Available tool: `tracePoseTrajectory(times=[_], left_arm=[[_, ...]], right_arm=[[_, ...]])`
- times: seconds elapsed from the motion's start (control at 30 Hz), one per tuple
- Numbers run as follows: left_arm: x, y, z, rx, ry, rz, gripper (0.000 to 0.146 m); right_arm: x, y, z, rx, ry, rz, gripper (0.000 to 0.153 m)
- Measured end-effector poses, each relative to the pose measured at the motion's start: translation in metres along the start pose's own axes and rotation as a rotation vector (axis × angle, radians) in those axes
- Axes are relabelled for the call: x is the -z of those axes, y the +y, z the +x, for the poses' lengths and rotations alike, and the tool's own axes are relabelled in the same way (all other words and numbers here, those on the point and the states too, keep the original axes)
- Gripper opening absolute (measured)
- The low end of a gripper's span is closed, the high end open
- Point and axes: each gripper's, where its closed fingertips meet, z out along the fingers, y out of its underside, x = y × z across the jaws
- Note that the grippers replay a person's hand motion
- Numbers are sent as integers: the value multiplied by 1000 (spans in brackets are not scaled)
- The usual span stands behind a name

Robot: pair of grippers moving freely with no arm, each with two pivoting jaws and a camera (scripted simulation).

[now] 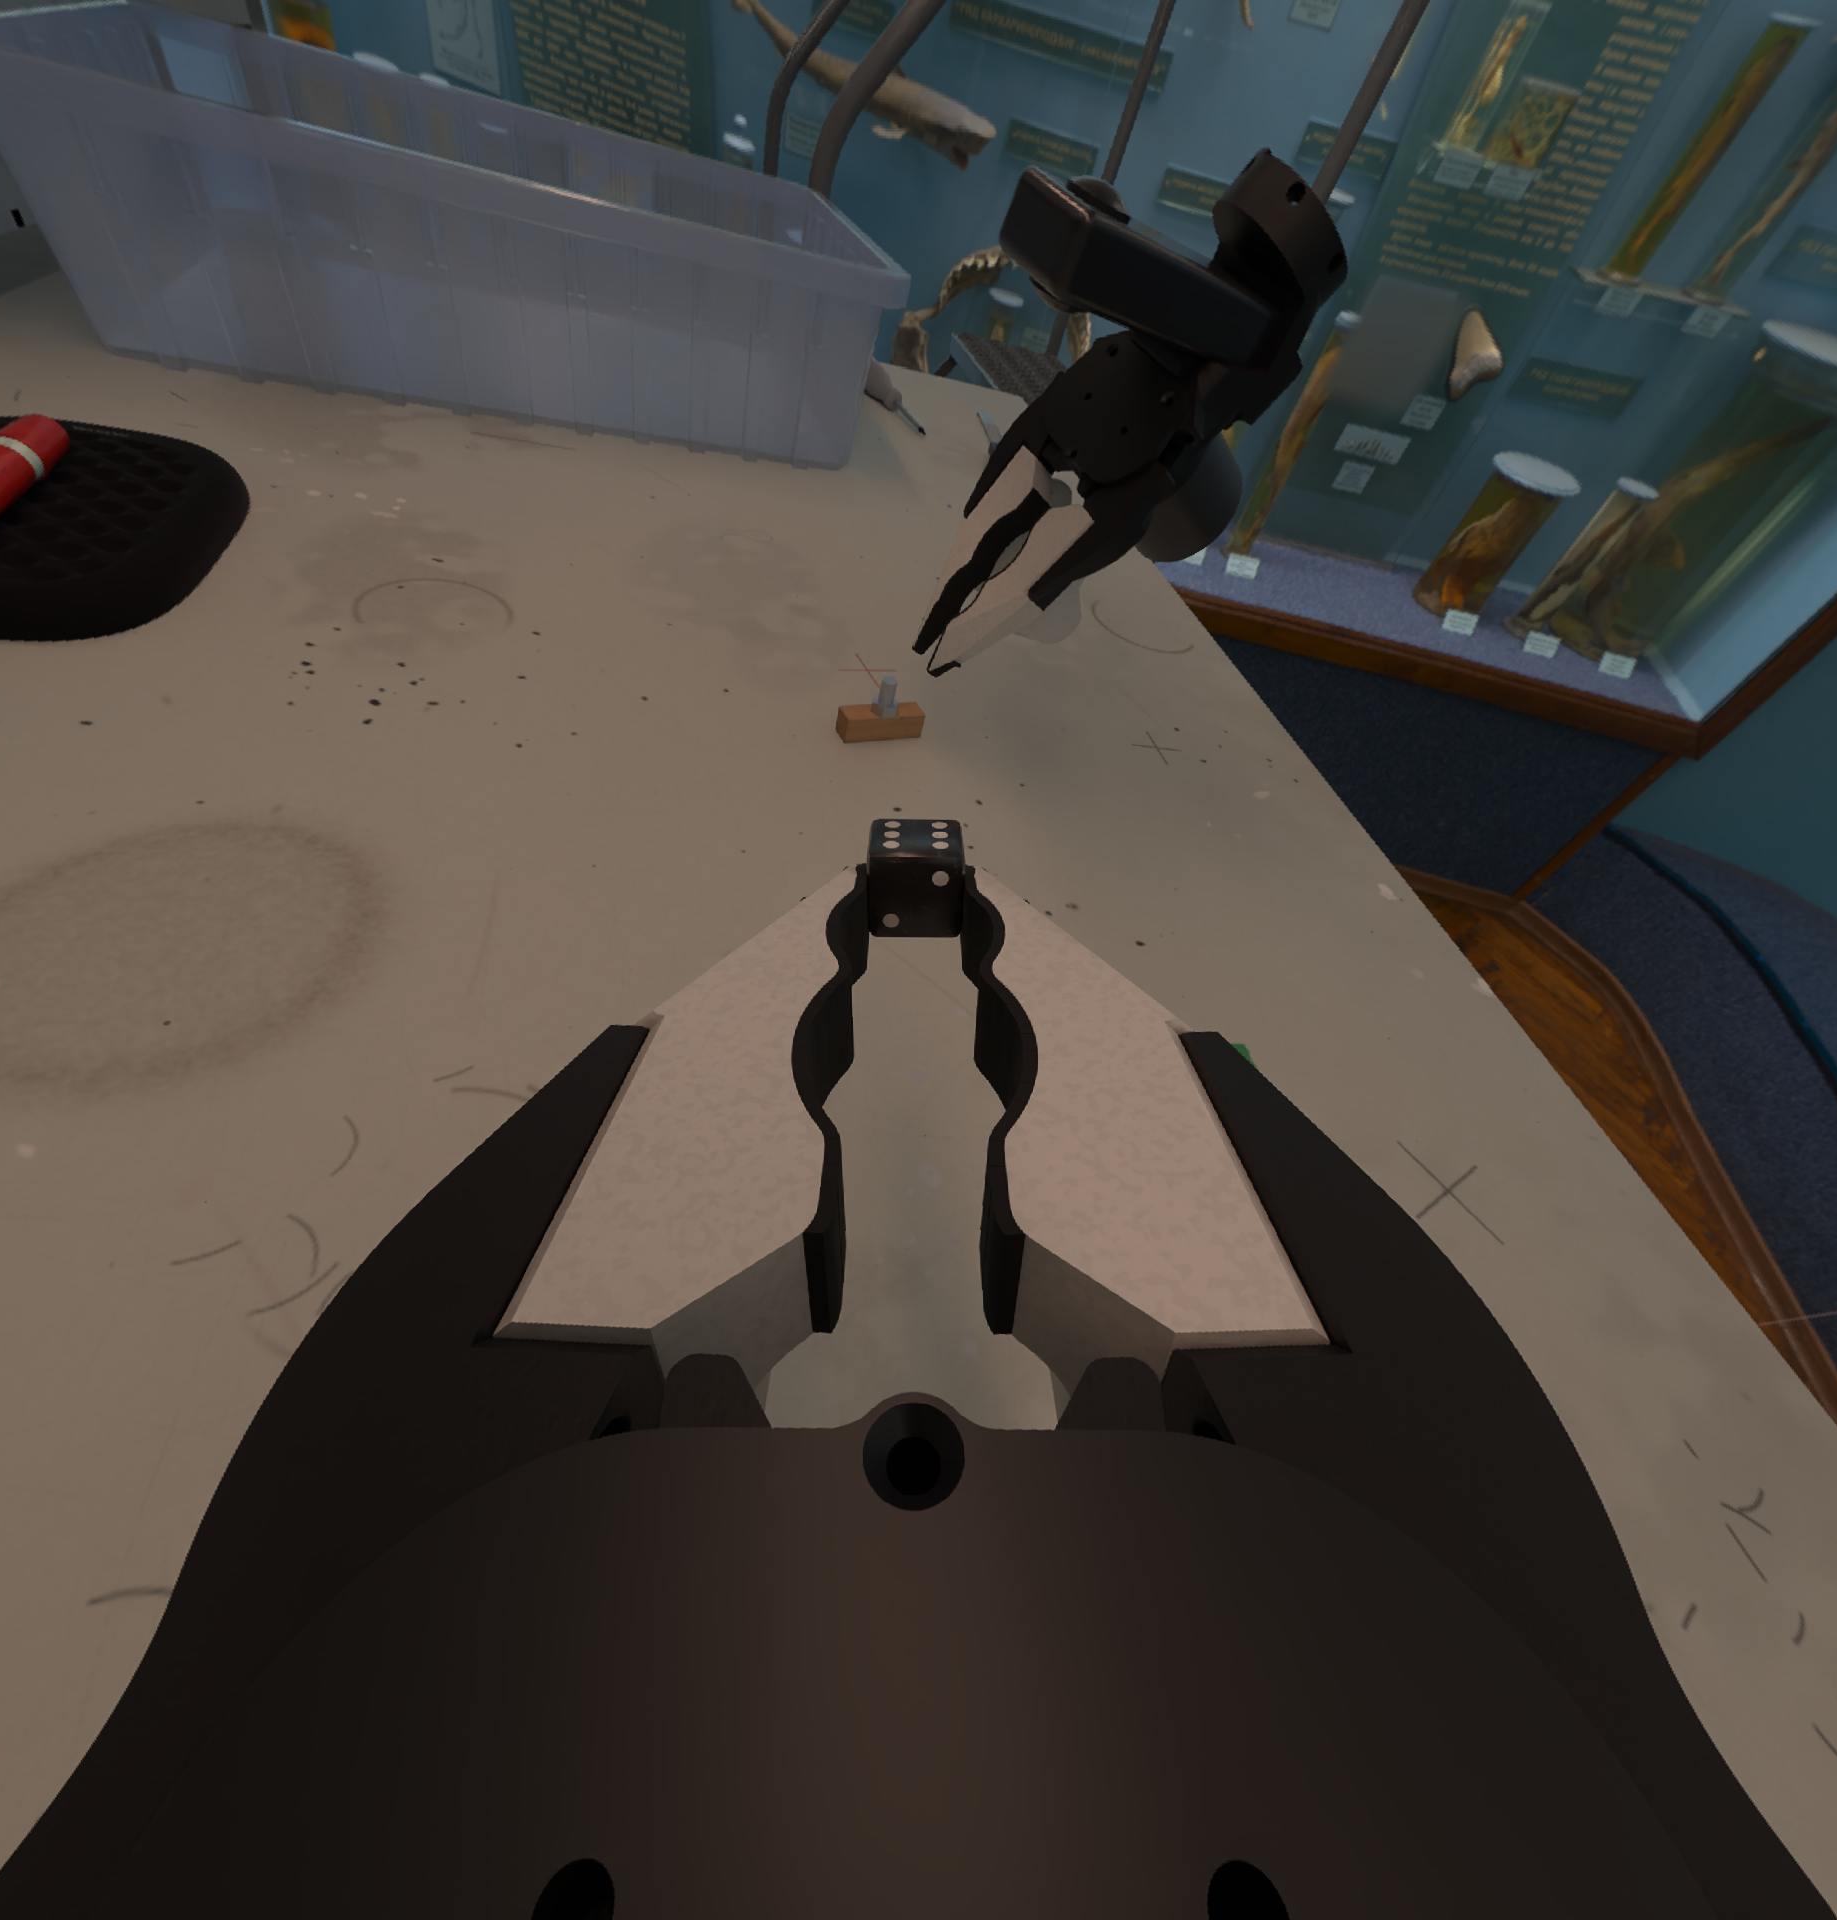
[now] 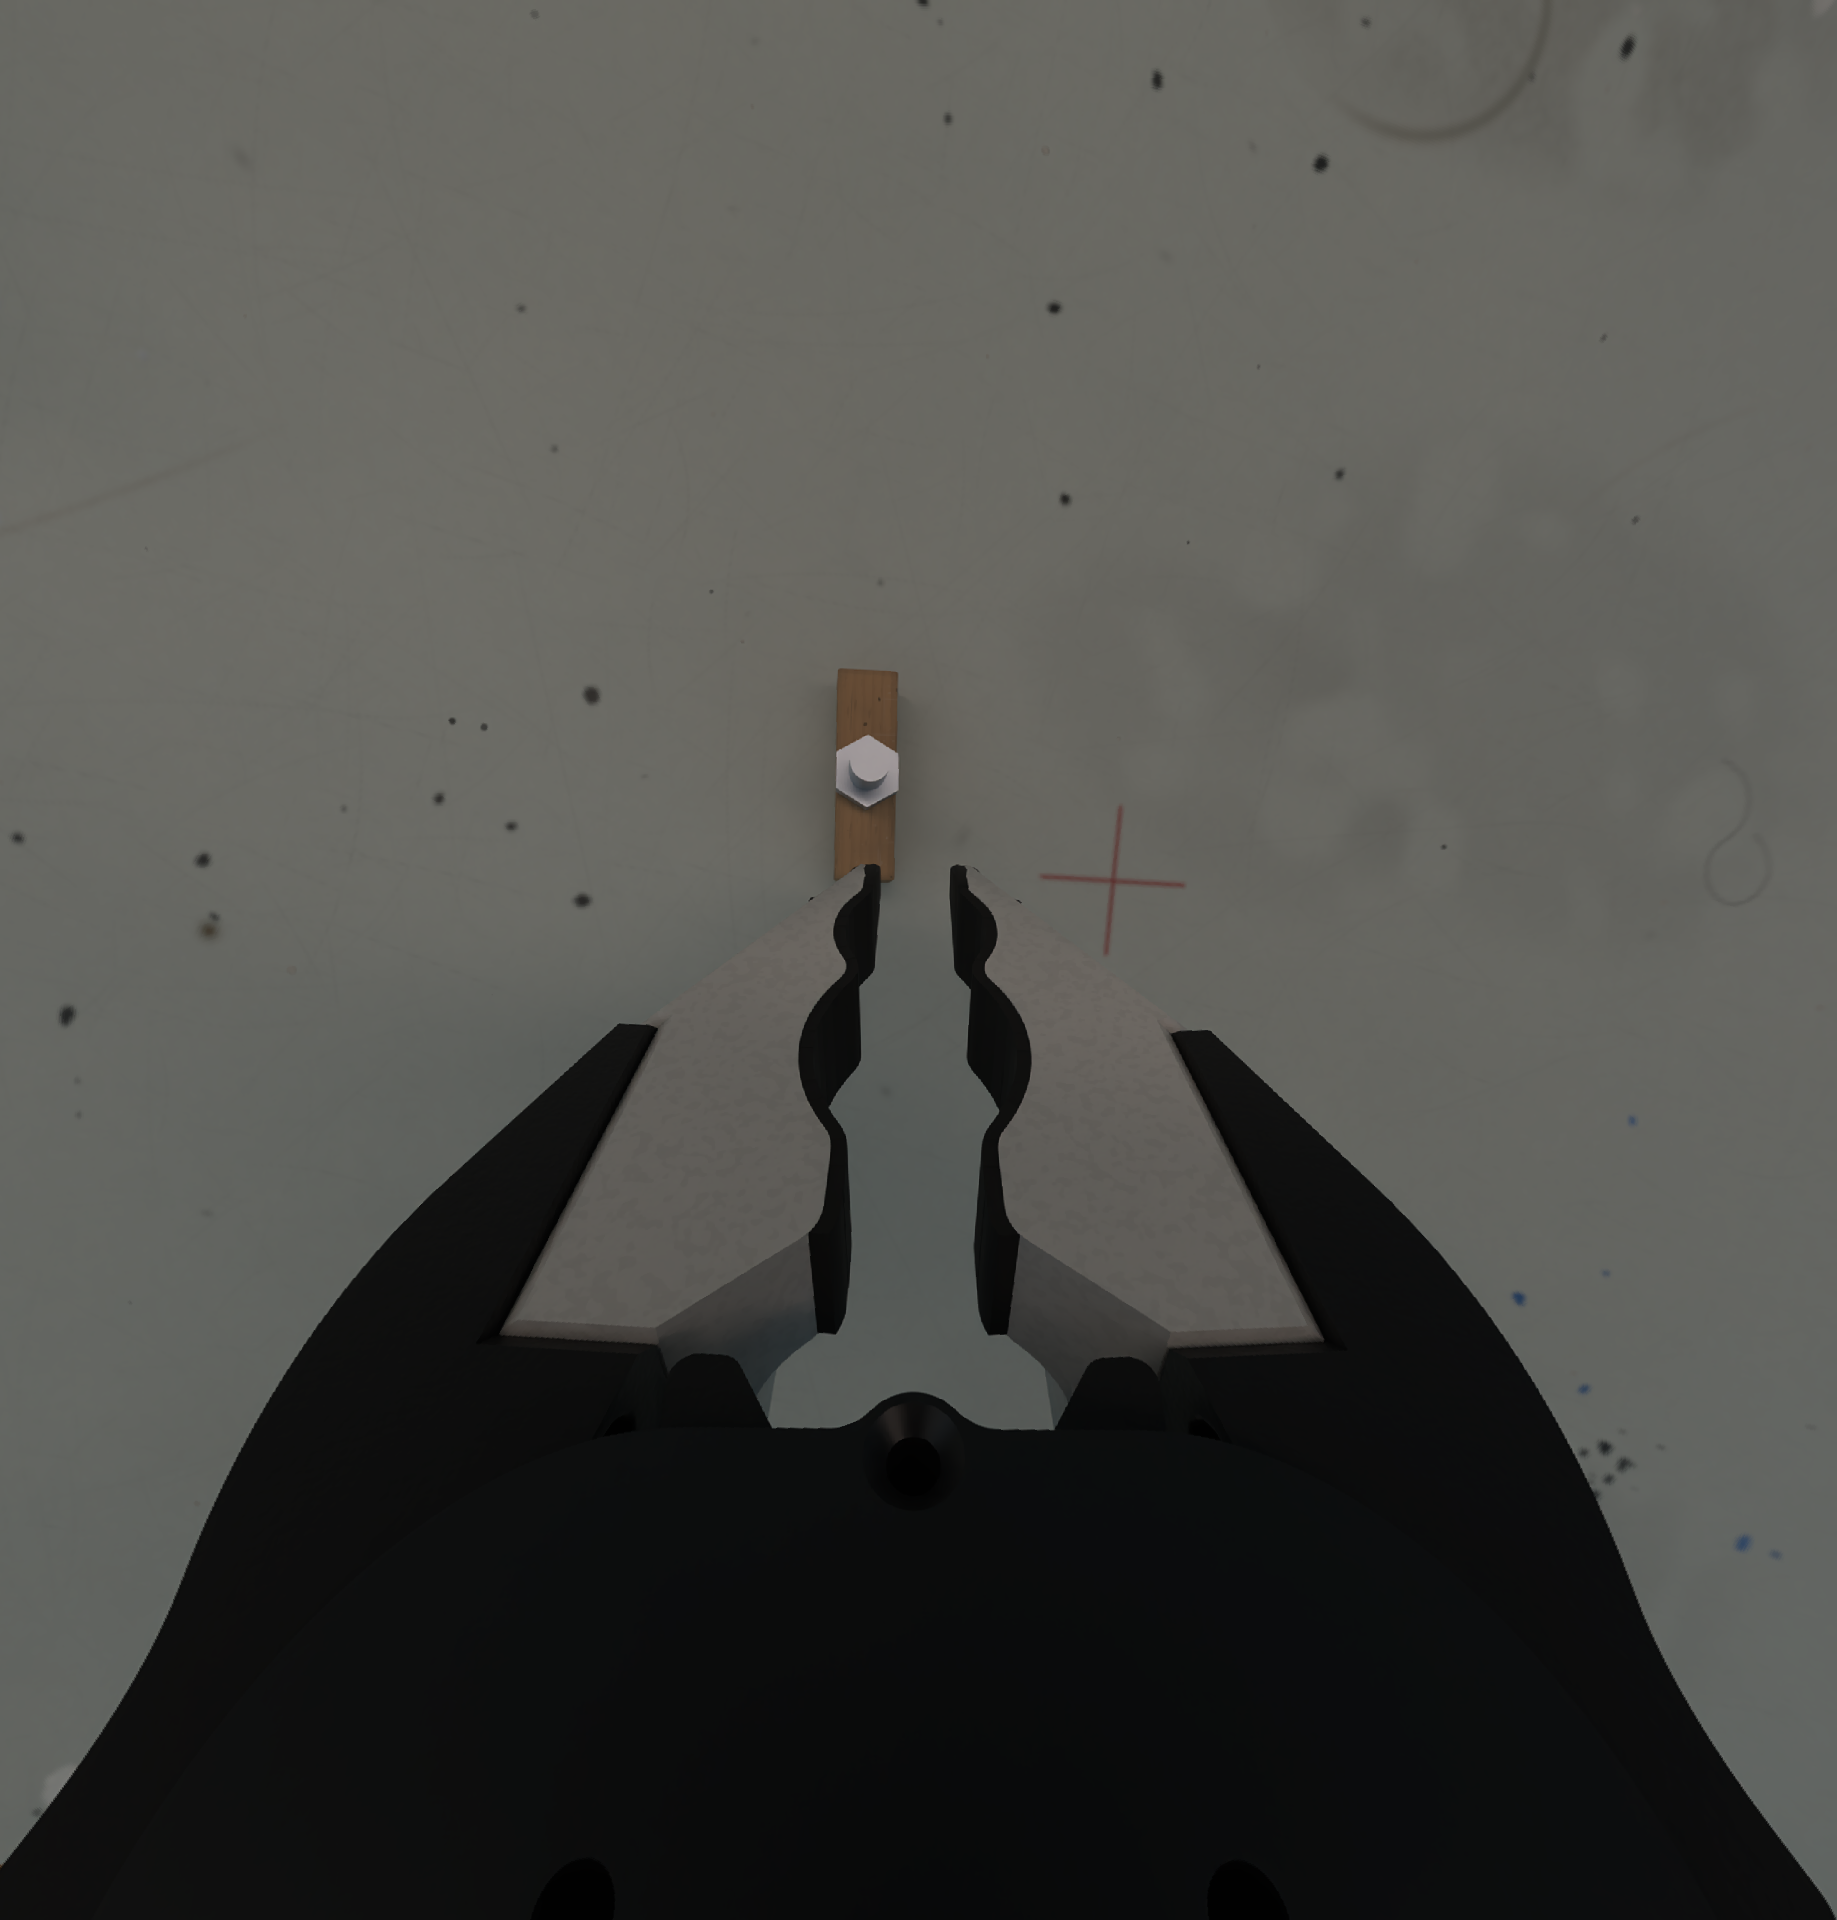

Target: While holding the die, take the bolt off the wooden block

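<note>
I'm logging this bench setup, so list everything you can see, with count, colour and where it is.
Table: one, beige, stained, under everything.
Block: one, wooden, on the table past the die.
Bolt: one, pale grey, upright on the block.
Die: one, black with white pips, between the left gripper's fingertips.
Bin: one, clear plastic, far left of the table.
Mat: one, black, left edge.
Cylinder: one, red with white bands, on the mat.
Red cross: one, on the table beside the block.
Display cases: blue, beyond the table.
Left gripper: shut on the die.
Right gripper: open, above the block.
</note>
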Motion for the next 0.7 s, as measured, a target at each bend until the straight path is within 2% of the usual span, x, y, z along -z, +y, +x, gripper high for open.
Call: tracePoseTrajectory(times=[0.3,0.53,0.7], left_arm=[[-2,3,0,7,-2,-17,16],[-4,5,1,-4,-7,-34,16],[-5,7,0,-7,-13,-43,16]], right_arm=[[-13,9,0,-119,-54,-56,21],[-18,15,-1,-97,-38,-107,13],[-16,12,1,-93,-28,-88,8]])
